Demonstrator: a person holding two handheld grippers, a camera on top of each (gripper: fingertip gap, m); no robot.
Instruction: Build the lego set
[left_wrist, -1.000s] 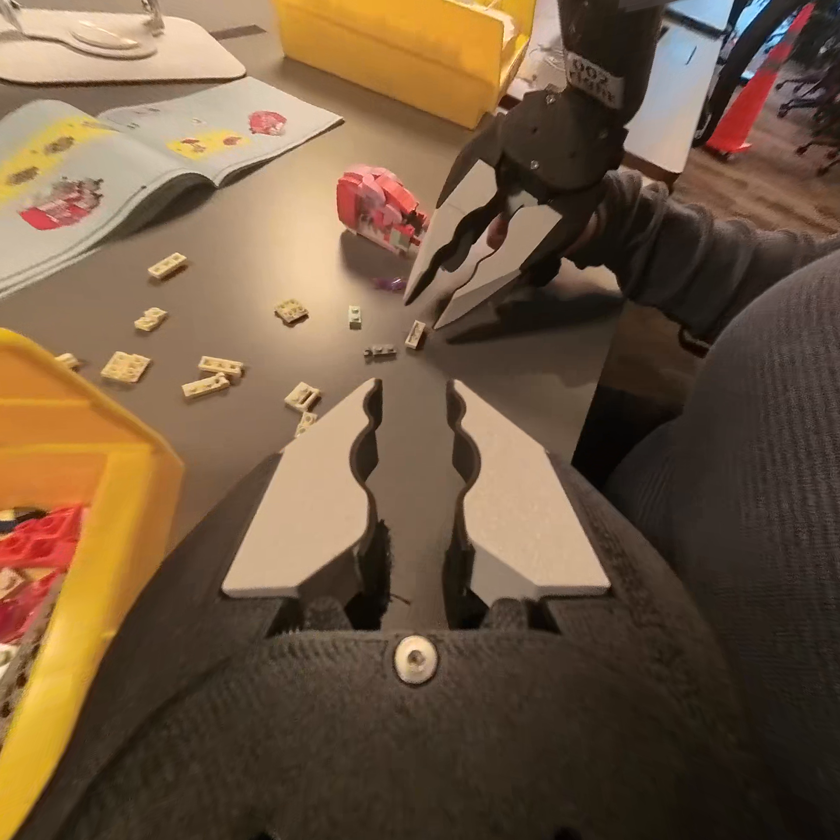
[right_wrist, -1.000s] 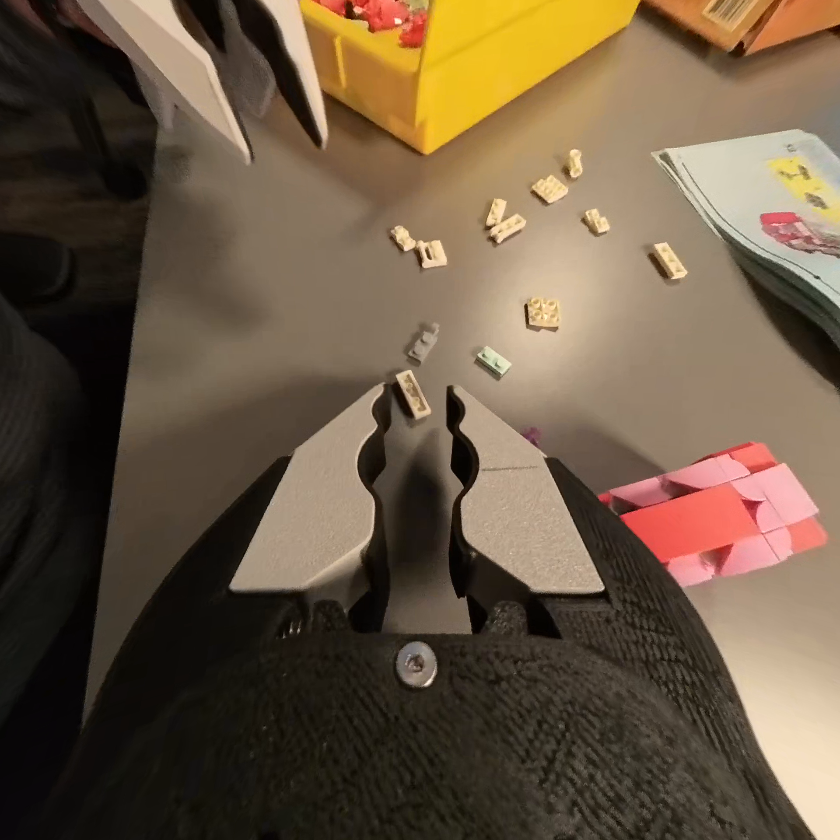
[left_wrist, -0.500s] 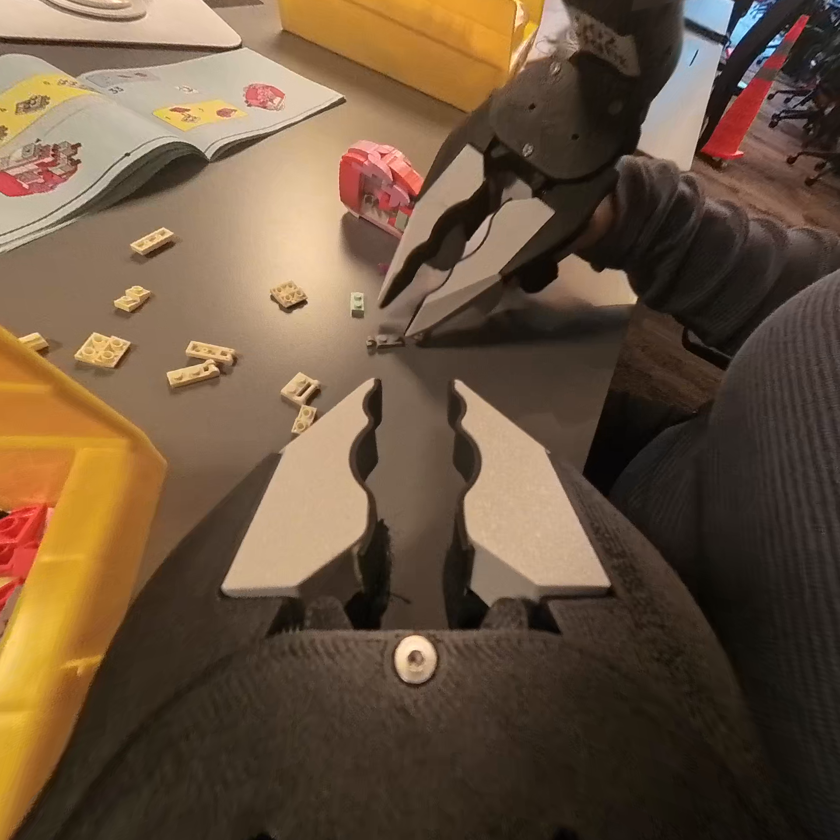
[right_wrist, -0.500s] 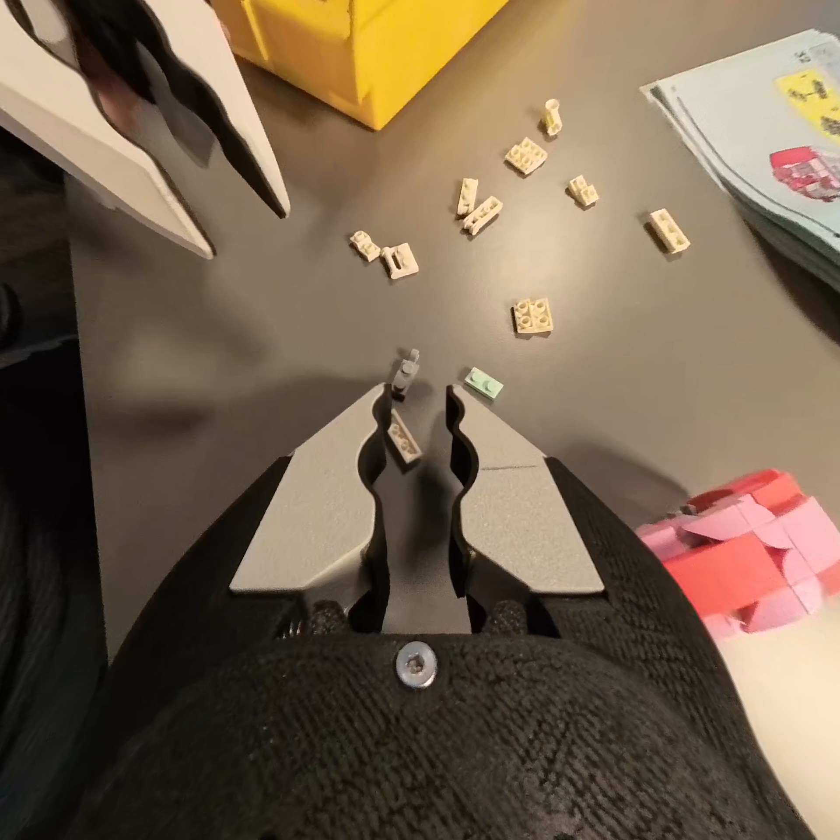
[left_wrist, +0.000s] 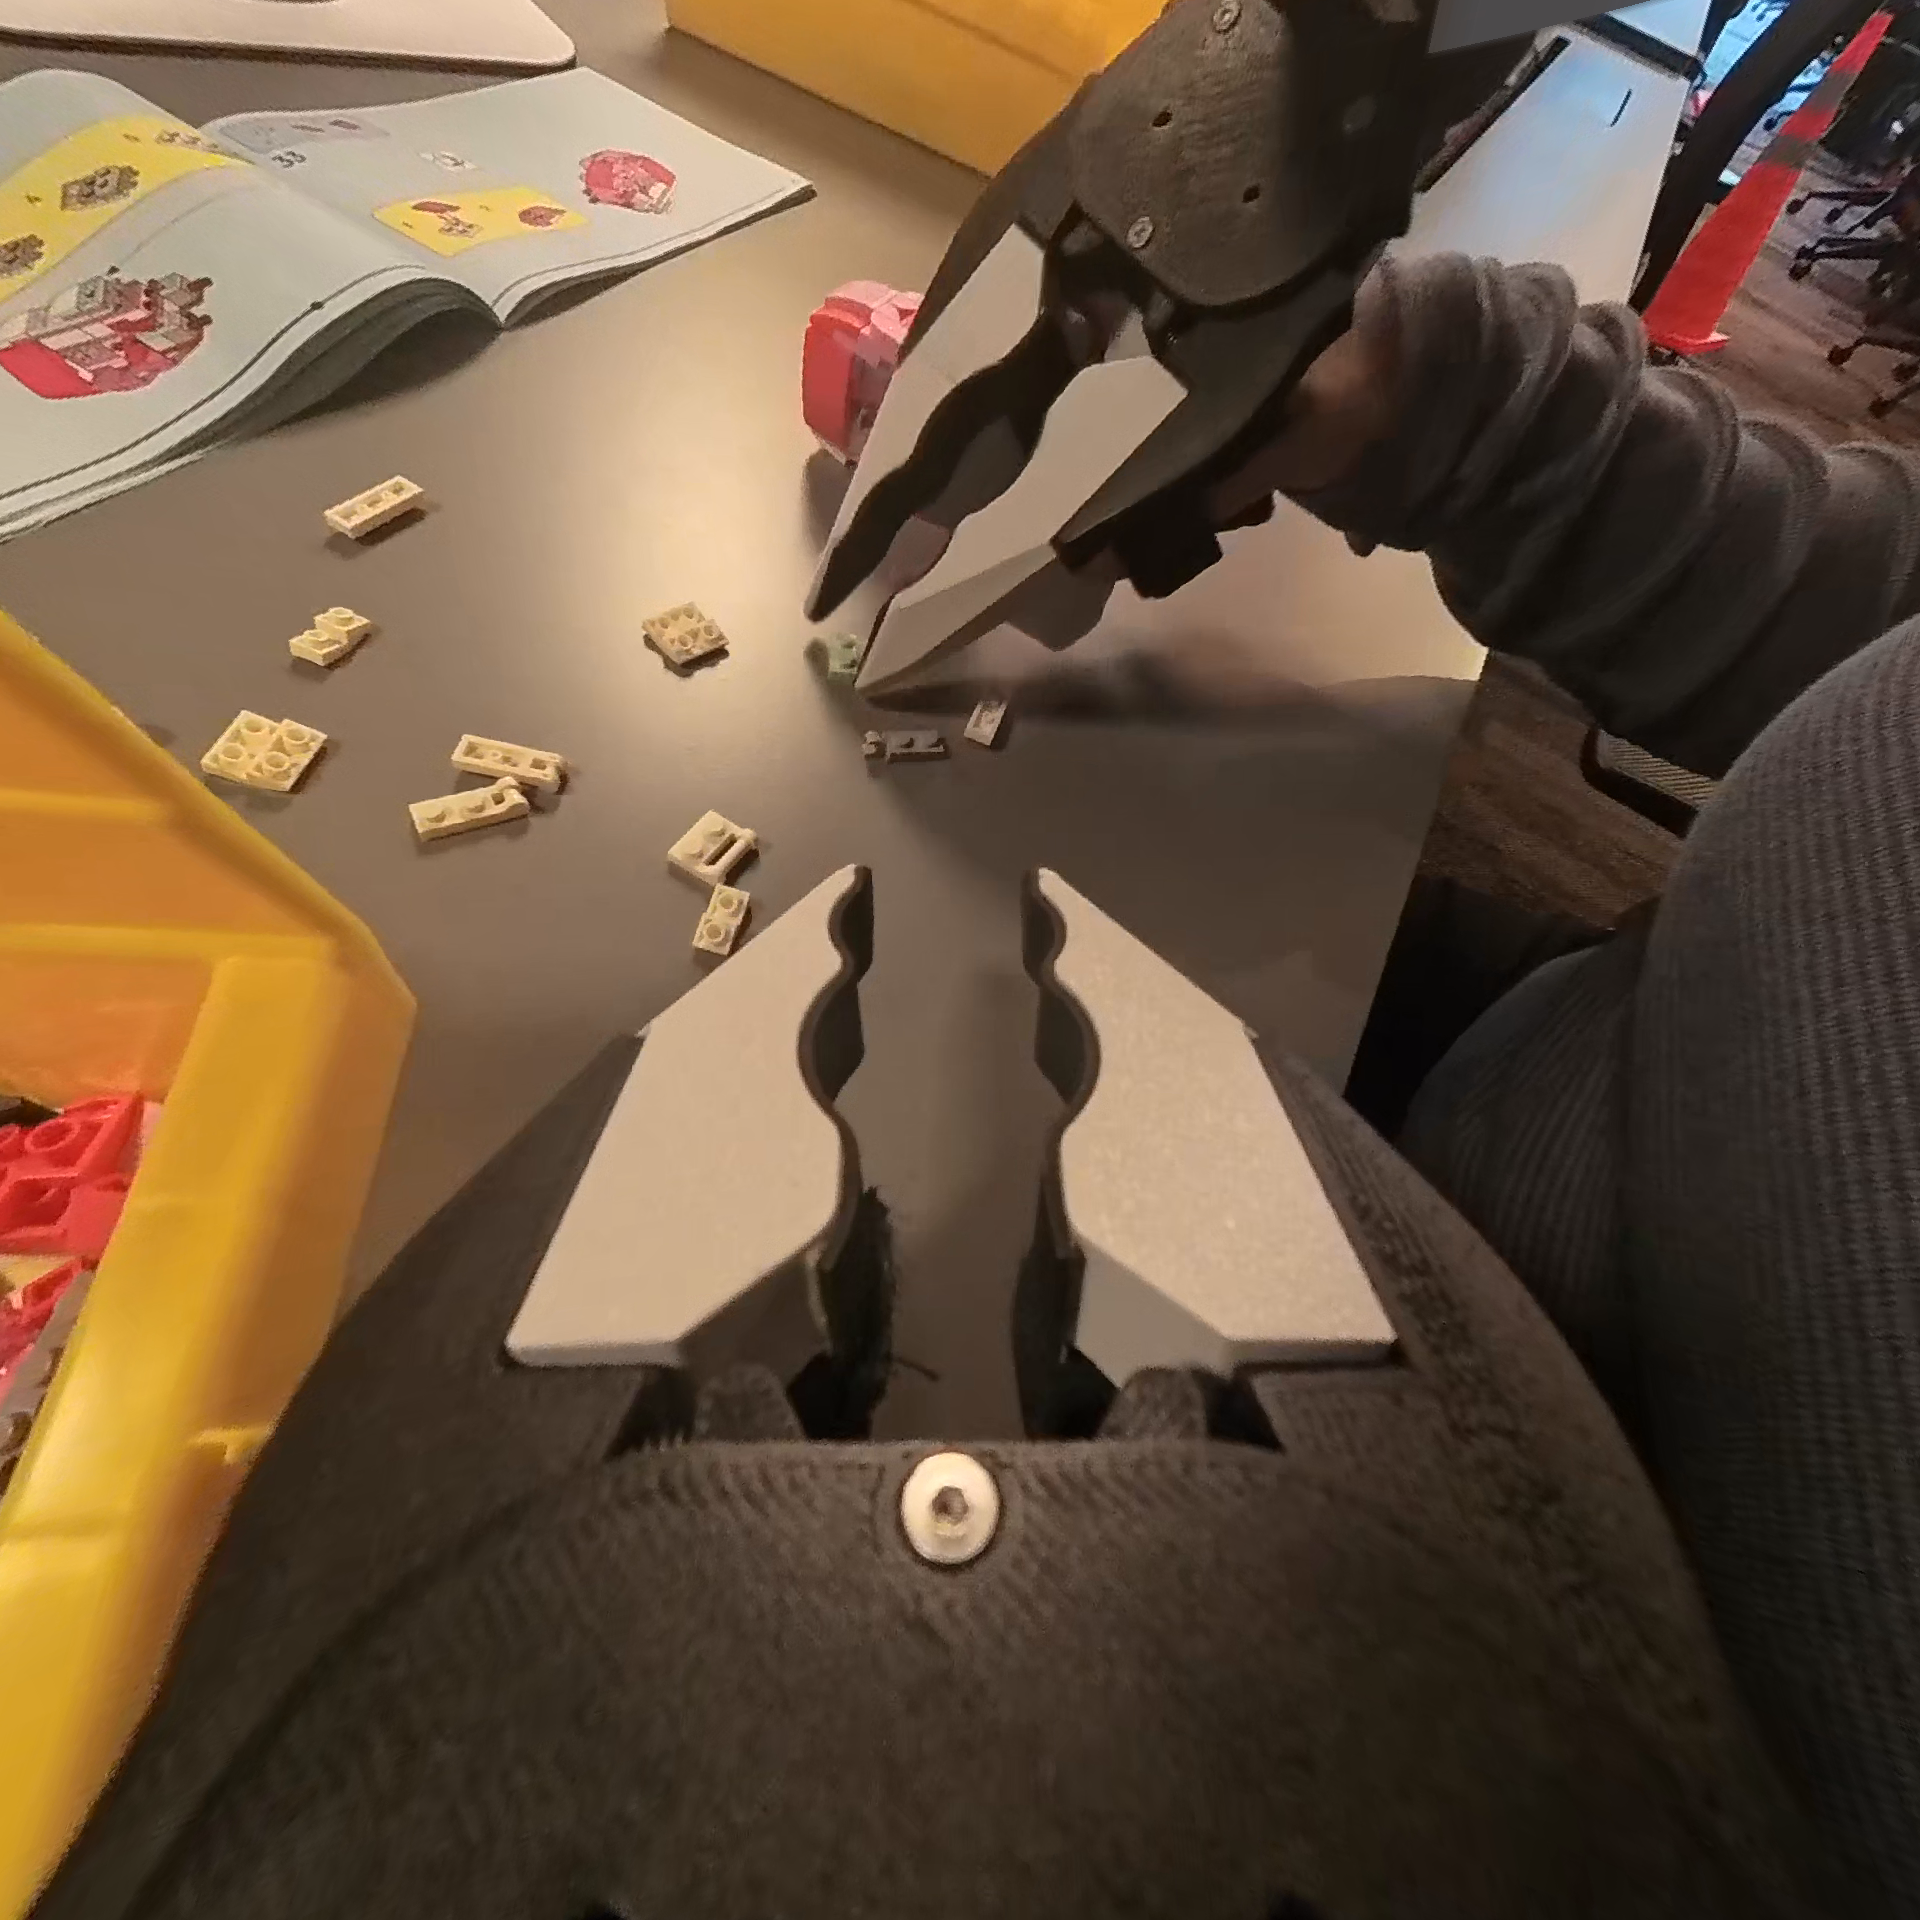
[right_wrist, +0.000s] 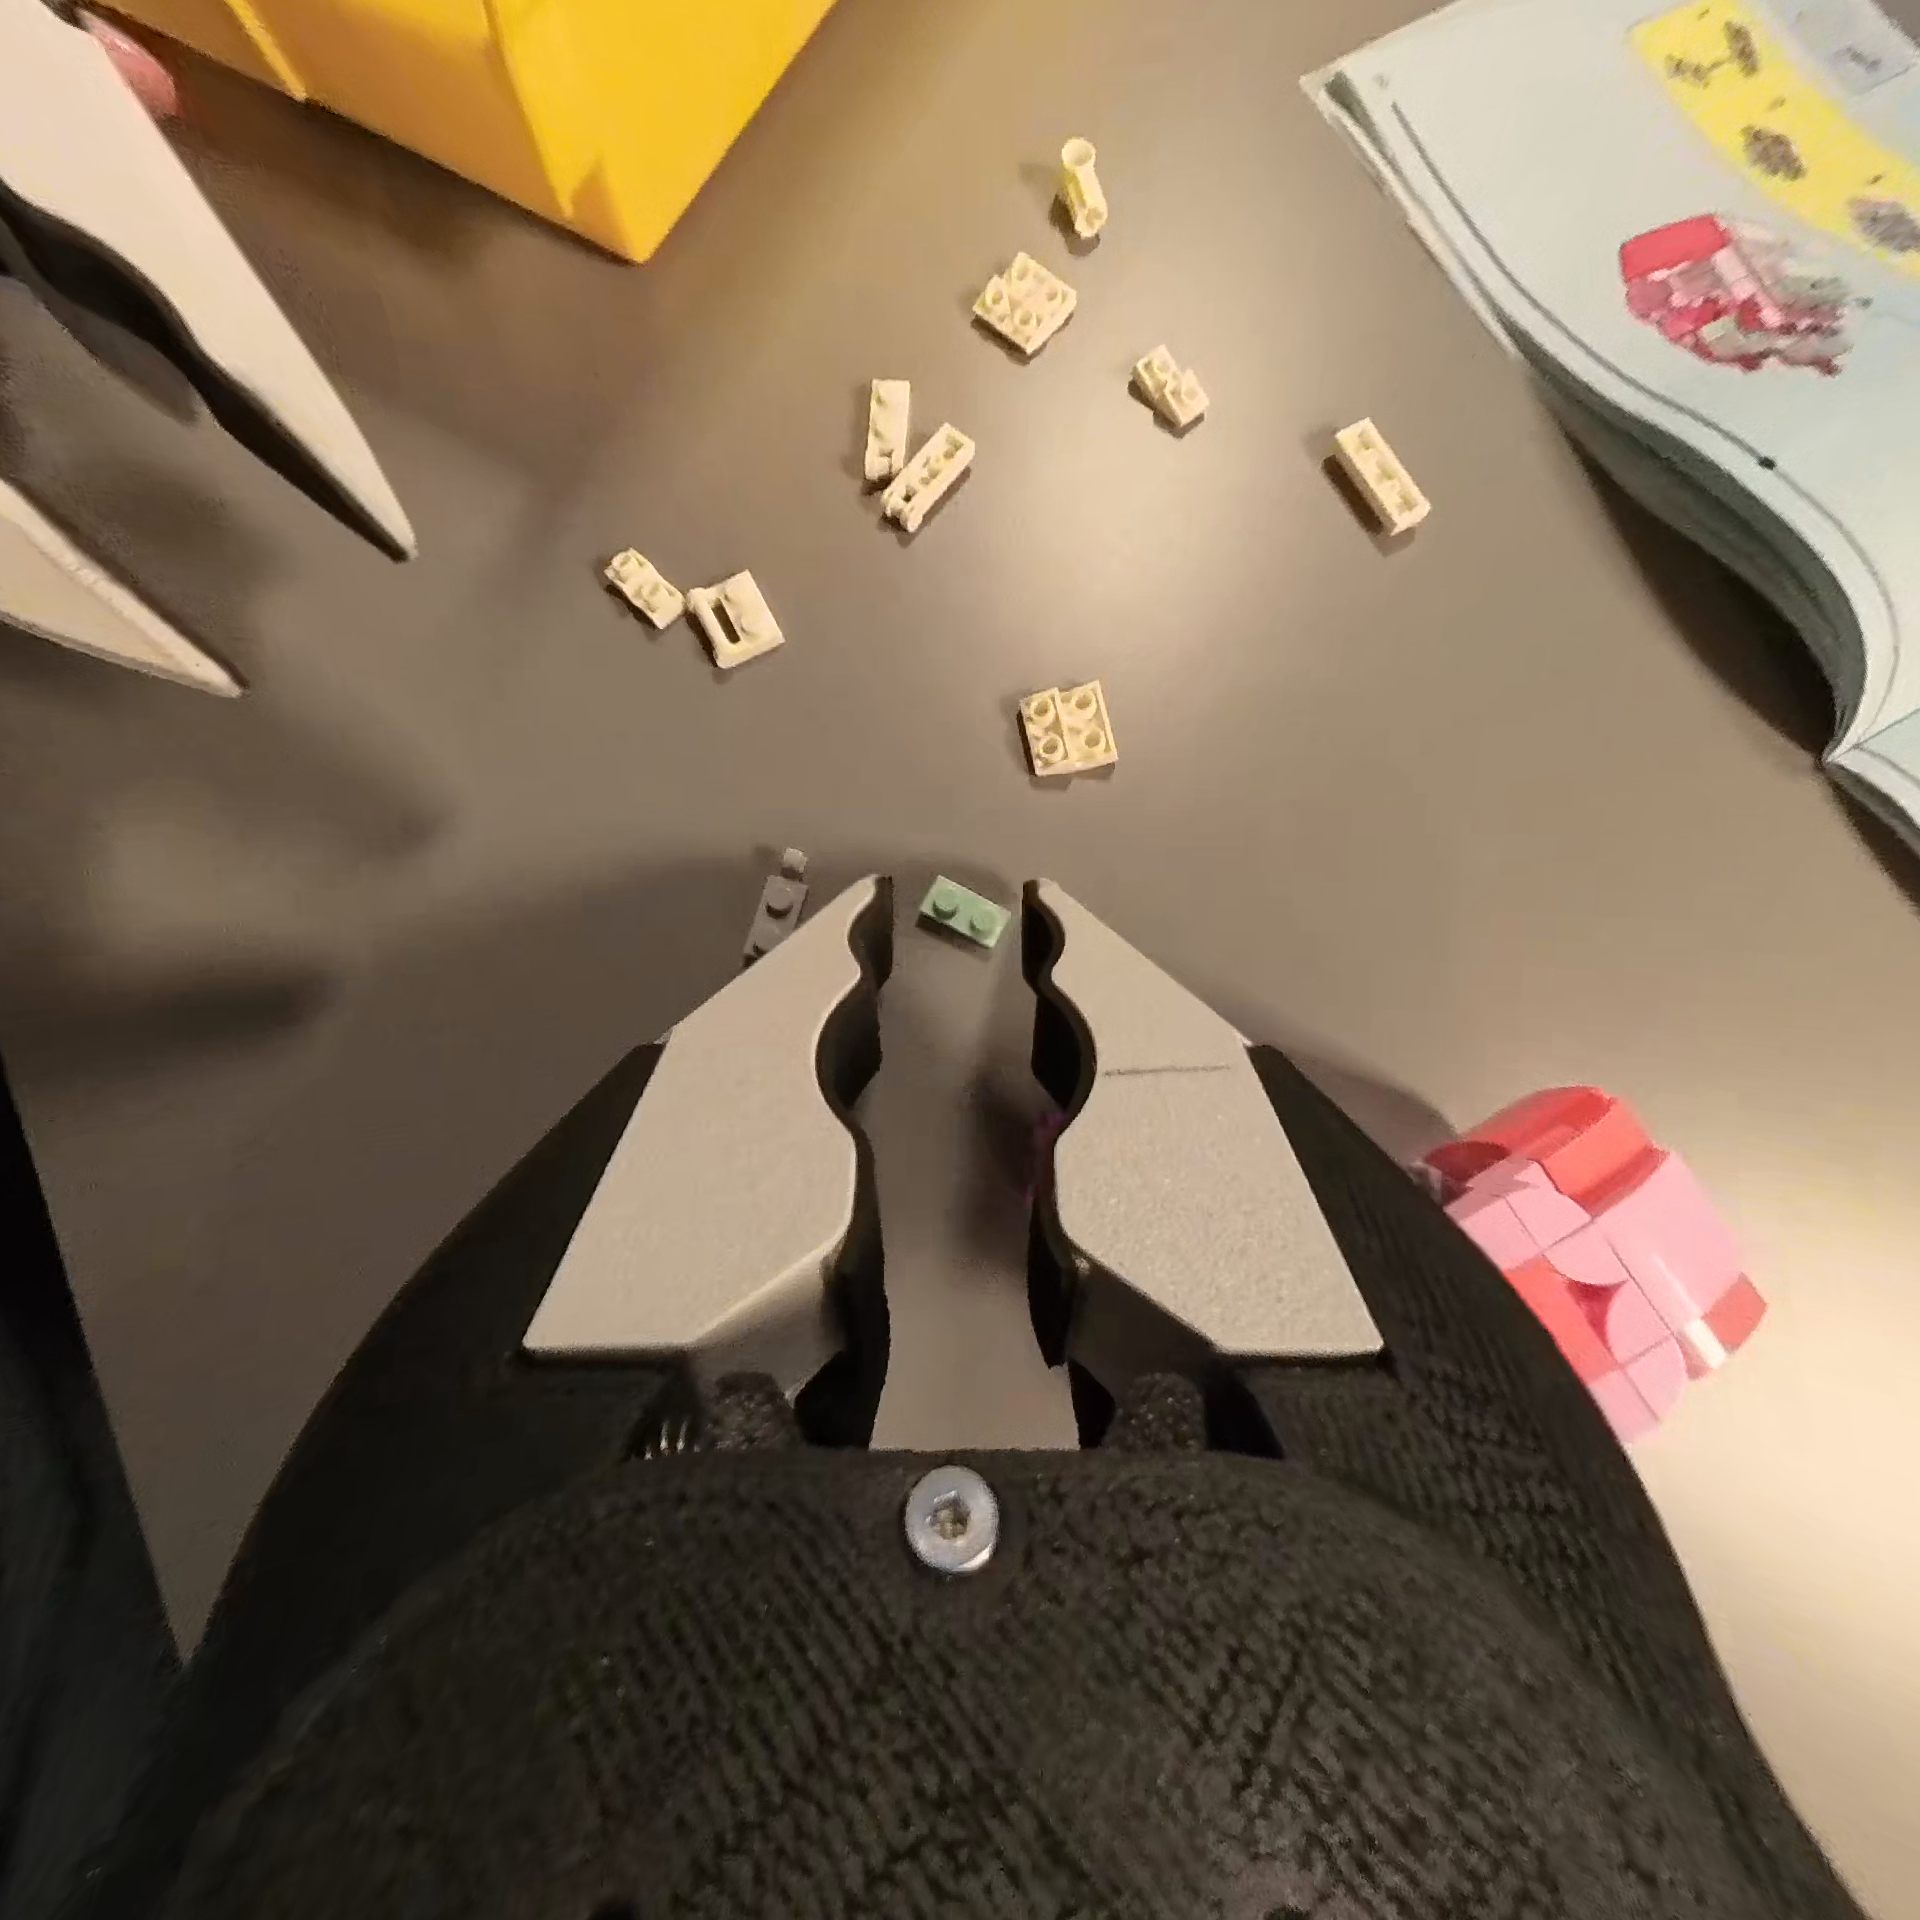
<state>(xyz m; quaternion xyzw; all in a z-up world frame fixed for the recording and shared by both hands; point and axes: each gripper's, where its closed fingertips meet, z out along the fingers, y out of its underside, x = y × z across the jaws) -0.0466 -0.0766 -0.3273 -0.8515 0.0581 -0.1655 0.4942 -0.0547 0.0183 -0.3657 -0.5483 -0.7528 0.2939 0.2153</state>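
A dark table (right_wrist: 1351, 935) carries scattered cream bricks (right_wrist: 1068, 727), a green plate (right_wrist: 964, 914), a booklet (left_wrist: 312, 260) and yellow bins (left_wrist: 156, 1039).

Green plate (right_wrist: 964, 916), cream pieces (right_wrist: 1068, 729), yellow bin (left_wrist: 156, 935)

Right gripper (right_wrist: 956, 899): jaws parted, green plate (right_wrist: 964, 920) lying unpinched between tips; grey plate (right_wrist: 777, 909) beside; tan plates (right_wrist: 1068, 727) scattered beyond.
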